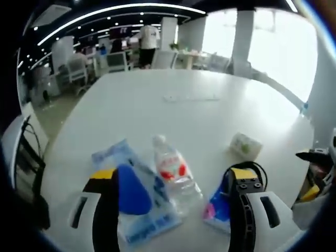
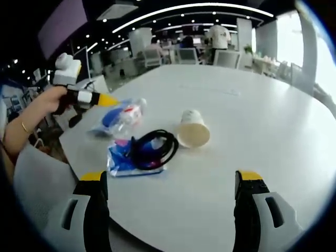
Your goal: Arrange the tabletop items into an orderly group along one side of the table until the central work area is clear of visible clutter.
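While the left gripper (image 1: 173,202) is spread over the water bottle (image 1: 172,170) at 12 o'clock, the paper cup (image 2: 192,129) is left for the spread, empty right gripper (image 2: 170,197), judged to be gathered next.

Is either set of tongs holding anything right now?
No. Left tongs straddle the water bottle unclosed; right tongs hang open over bare table.

White office chairs (image 2: 185,54) (several), ceiling light strips (image 1: 121,10), standing person (image 1: 147,39), bright windows (image 1: 273,42)
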`<state>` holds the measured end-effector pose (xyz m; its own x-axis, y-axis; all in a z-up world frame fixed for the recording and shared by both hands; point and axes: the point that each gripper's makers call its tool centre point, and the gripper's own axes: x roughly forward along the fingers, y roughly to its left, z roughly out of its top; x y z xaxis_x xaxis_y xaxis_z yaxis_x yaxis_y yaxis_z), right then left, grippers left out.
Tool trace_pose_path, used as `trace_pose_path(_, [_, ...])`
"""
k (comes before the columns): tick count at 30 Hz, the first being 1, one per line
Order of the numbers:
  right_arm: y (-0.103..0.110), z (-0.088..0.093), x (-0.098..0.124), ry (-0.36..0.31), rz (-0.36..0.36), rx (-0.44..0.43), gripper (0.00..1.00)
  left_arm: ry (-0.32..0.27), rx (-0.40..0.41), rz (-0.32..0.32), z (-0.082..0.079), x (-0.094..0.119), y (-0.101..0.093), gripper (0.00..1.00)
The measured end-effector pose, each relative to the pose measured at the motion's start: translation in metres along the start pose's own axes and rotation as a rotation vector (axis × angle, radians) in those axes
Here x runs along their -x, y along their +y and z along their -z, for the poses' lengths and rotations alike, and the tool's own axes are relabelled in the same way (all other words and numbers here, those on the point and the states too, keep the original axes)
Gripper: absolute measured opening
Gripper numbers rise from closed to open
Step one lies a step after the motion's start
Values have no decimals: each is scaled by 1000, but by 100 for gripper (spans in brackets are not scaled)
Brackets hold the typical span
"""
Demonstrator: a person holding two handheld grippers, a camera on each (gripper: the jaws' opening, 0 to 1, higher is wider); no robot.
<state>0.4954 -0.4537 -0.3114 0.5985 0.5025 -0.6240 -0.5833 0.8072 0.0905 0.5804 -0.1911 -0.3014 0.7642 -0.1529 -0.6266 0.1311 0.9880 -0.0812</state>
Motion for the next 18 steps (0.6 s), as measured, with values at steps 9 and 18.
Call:
trace_pose_path(9, [-3,2,1,10,19,3,100,66,35,10,11,-23,1,81])
trace_pose_path(18, [-2,2,1,7,20,0,100,137,74,0,15,-37,5,78])
